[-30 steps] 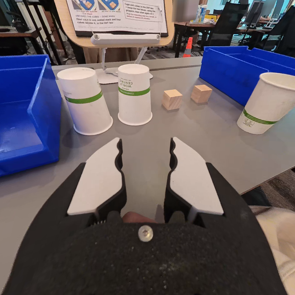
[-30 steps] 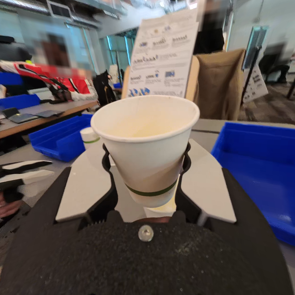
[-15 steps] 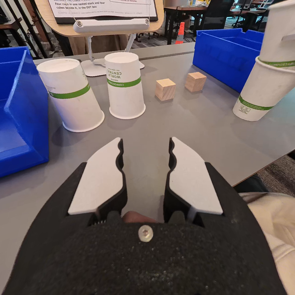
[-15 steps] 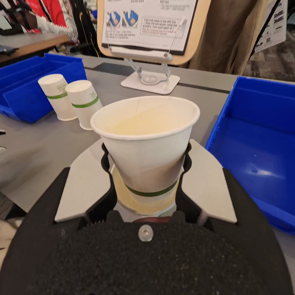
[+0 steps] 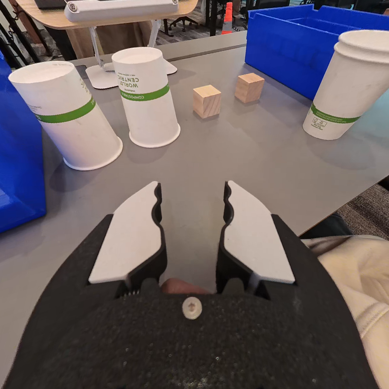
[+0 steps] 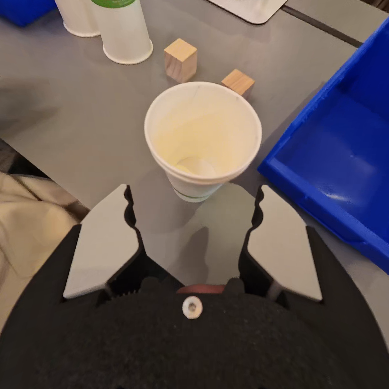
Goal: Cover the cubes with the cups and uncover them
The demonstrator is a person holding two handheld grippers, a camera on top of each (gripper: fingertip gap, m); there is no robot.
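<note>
Right wrist view looks down into my nested cups [image 6: 202, 143], two of them by the doubled rim, standing mouth-up on the grey table [image 6: 63, 105] just ahead of my right gripper [image 6: 193, 202]. Its fingers are spread wide and grip nothing; the stack stands free between and beyond the tips. My left gripper [image 5: 191, 195] hovers over bare table, its fingers moderately parted and empty too.

Two wooden cubes [image 5: 207, 101] [image 5: 249, 87] sit uncovered in the middle of the table, near each other but apart. Left of them two more cups [image 5: 147, 96] [image 5: 63, 113] stand upside down, mouths on the table; whether they hide cubes I cannot tell.

As I judge it, the uncovering is about half done: two cubes bare, two cups stacked, and those two inverted cups left to lift and add to the stack.

Every cup's long axis runs roughly vertical. The stack [image 5: 345, 84] opens upward with its narrow base on the table, close to the right blue bin [image 6: 336, 147]; the inverted pair point their closed bases up
</note>
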